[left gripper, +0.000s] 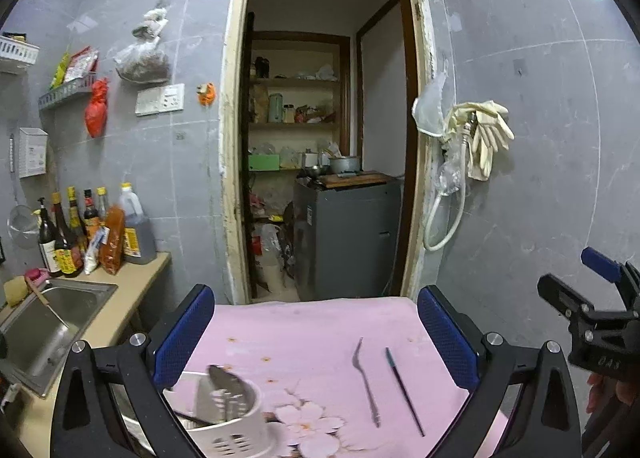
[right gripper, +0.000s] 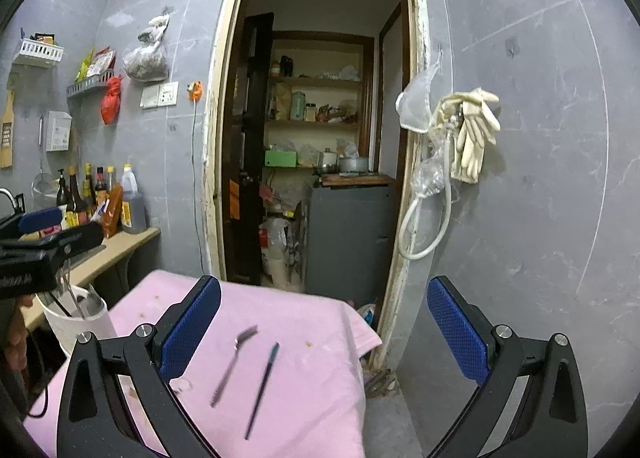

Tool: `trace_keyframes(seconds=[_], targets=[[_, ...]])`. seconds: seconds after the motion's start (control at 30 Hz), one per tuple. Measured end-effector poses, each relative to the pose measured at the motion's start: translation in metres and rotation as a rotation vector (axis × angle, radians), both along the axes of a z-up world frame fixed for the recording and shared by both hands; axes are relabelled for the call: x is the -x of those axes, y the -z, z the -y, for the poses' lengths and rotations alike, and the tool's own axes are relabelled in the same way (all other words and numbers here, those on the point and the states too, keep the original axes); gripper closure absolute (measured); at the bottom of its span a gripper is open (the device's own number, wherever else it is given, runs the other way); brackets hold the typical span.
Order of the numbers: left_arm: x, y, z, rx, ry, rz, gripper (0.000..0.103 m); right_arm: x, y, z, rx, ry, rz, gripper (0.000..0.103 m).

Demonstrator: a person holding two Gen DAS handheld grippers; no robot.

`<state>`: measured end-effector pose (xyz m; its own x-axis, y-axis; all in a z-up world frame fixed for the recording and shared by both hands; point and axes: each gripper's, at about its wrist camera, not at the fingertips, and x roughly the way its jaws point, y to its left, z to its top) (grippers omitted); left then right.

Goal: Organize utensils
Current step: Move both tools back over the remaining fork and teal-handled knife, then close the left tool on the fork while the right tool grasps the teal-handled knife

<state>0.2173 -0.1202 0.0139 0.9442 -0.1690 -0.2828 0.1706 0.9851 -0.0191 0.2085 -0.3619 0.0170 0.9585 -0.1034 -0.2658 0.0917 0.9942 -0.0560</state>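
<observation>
In the left wrist view the left gripper (left gripper: 316,334) is spread wide with nothing between its jaws; a fork (left gripper: 366,382) and a thin dark stick (left gripper: 404,390) lie side by side at lower centre on the pink cloth (left gripper: 304,322), long axes running up the frame, fork head at the far end, while the white utensil holder (left gripper: 224,418) at lower left is partly covered by the finger. In the right wrist view the right gripper (right gripper: 324,322) is likewise released and empty, the fork (right gripper: 234,364) and stick (right gripper: 262,390) lean up and to the right, and only here does the cloth's right edge (right gripper: 360,338) show; the holder (right gripper: 76,318) at left is half hidden behind the other gripper, its contents hard to make out.
</observation>
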Motion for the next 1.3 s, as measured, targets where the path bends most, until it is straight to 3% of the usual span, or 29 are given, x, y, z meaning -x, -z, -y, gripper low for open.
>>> trace_keyframes(seconds=[0.27,0.7,0.97,1.13,1.3], targets=[[-0.038,0.015,0.038,0.030,0.067,-0.076,0.001,-0.020,0.034,0.028,-0.011,-0.003,-0.080,0.002],[-0.110,0.087,0.071,0.013,0.043,-0.219,0.001,-0.075,0.114,0.031,-0.066,-0.062,-0.195,0.004],[-0.162,0.135,0.072,0.052,0.066,-0.379,0.036,-0.127,0.167,0.021,-0.146,-0.181,-0.354,0.048],[-0.196,0.167,0.070,0.092,0.092,-0.501,0.054,-0.154,0.191,0.011,-0.170,-0.242,-0.436,0.064],[-0.222,0.191,0.077,0.078,0.112,-0.599,0.068,-0.179,0.211,-0.001,-0.193,-0.293,-0.507,0.073]])
